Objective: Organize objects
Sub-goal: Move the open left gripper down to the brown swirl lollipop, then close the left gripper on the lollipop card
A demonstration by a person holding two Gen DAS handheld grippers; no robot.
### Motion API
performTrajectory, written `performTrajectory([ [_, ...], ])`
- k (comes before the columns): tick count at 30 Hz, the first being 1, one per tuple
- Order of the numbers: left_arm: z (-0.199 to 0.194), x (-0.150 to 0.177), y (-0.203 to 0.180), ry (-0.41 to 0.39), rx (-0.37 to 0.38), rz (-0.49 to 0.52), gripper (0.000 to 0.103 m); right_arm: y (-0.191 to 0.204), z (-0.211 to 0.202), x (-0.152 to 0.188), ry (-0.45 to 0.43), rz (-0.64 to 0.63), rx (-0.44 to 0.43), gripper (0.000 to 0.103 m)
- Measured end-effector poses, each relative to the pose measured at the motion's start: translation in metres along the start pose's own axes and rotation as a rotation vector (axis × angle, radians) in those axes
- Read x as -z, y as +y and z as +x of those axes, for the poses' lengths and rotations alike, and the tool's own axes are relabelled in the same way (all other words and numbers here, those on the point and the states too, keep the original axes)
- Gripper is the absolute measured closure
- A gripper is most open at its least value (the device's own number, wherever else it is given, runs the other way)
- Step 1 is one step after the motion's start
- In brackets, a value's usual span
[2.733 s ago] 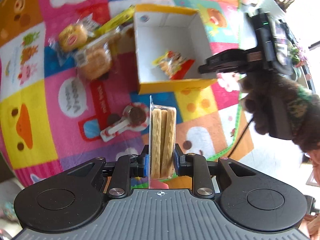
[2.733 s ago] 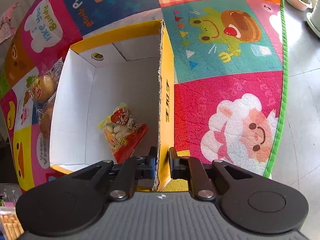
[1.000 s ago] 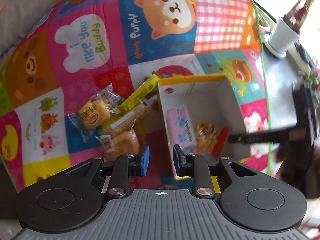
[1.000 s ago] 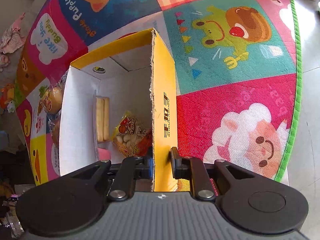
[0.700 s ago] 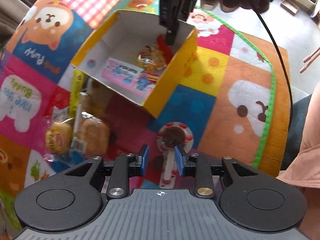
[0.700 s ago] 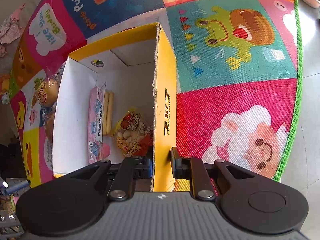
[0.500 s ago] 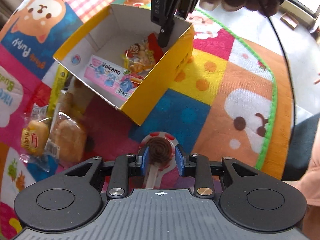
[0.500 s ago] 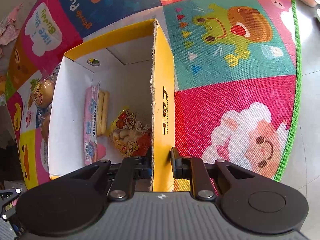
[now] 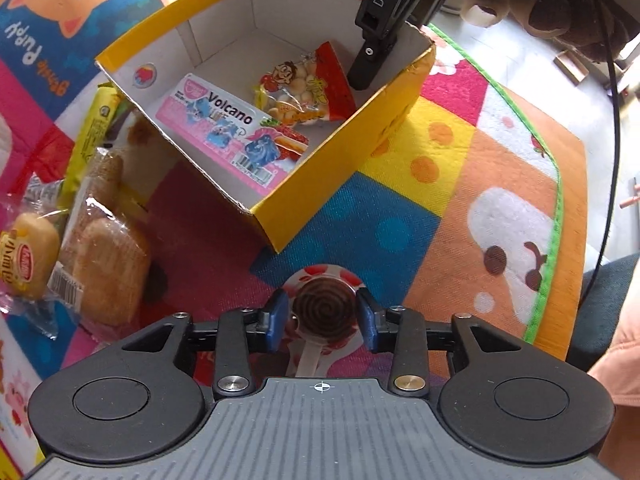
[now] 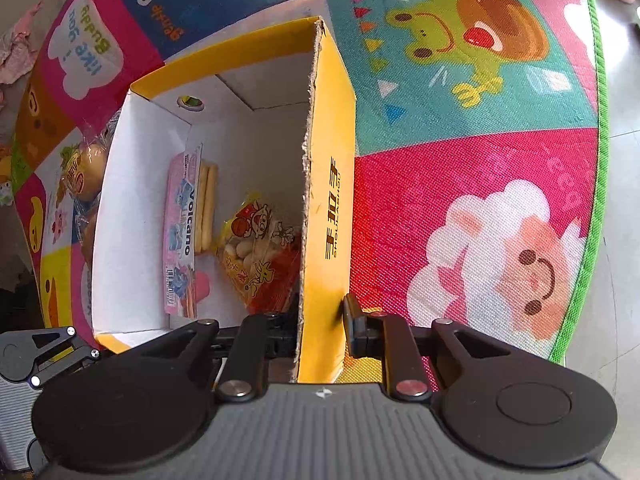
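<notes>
Between the blue pads of the left gripper (image 9: 322, 316) sits the round head of a swirl lollipop (image 9: 323, 311), lying flat on the play mat (image 9: 500, 184) with its white stick pointing back under the gripper body. The jaws stand apart, one pad on each side of the brown spiral disc, close to its wrapper edge but not visibly pressing it. Just ahead of the lollipop is the near corner of the yellow cardboard box (image 9: 340, 160). Inside the box lie a pink Volcano biscuit pack (image 9: 224, 132) along the left wall and a yellow-and-red snack bag (image 9: 304, 88) beside it. Left of the box, on the mat, are wrapped bread buns (image 9: 104, 264), a small wrapped cake (image 9: 26, 260) and a long yellow bar (image 9: 96, 128).

The right gripper (image 10: 322, 320) is clamped on the box's right wall (image 10: 328, 184), one finger inside and one outside, near the box's near end.
</notes>
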State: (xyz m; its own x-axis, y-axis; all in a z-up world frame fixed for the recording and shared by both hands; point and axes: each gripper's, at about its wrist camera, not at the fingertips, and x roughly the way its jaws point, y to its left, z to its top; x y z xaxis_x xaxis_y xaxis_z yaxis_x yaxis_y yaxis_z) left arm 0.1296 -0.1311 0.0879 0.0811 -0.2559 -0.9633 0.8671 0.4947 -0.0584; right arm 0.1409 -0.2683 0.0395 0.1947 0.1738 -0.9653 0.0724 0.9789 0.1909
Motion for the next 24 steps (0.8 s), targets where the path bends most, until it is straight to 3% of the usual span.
performTrajectory([
  [3,0.000,0.003,-0.005,0.004,0.001,0.054,0.057,0.001,0.000,-0.001,0.004,-0.019,0.005,0.084],
  [5,0.009,0.003,-0.007,0.047,-0.017,0.065,0.050,0.002,0.001,-0.001,0.005,-0.022,0.004,0.084],
  [7,0.018,0.004,-0.009,0.052,-0.046,0.058,0.028,0.004,0.001,-0.001,0.005,-0.030,0.009,0.084],
  [9,0.020,0.003,-0.004,0.045,-0.050,-0.006,0.023,0.006,0.001,0.000,0.002,-0.042,0.014,0.085],
  [10,0.020,0.003,-0.002,0.041,-0.046,-0.040,0.025,0.007,0.000,0.000,0.000,-0.046,0.015,0.085],
  [14,0.014,0.000,0.005,0.089,-0.063,-0.143,0.047,0.010,-0.003,0.003,-0.004,-0.065,0.020,0.085],
  [16,0.013,0.000,0.013,0.134,-0.035,-0.237,0.047,0.012,-0.004,0.004,-0.004,-0.064,0.021,0.085],
  [19,0.005,0.009,0.008,0.166,-0.045,-0.264,0.047,0.013,-0.003,0.004,-0.002,-0.060,0.031,0.085],
  [24,-0.044,0.034,0.008,0.116,-0.067,-0.472,0.047,0.013,-0.001,0.000,-0.004,-0.024,0.032,0.086],
])
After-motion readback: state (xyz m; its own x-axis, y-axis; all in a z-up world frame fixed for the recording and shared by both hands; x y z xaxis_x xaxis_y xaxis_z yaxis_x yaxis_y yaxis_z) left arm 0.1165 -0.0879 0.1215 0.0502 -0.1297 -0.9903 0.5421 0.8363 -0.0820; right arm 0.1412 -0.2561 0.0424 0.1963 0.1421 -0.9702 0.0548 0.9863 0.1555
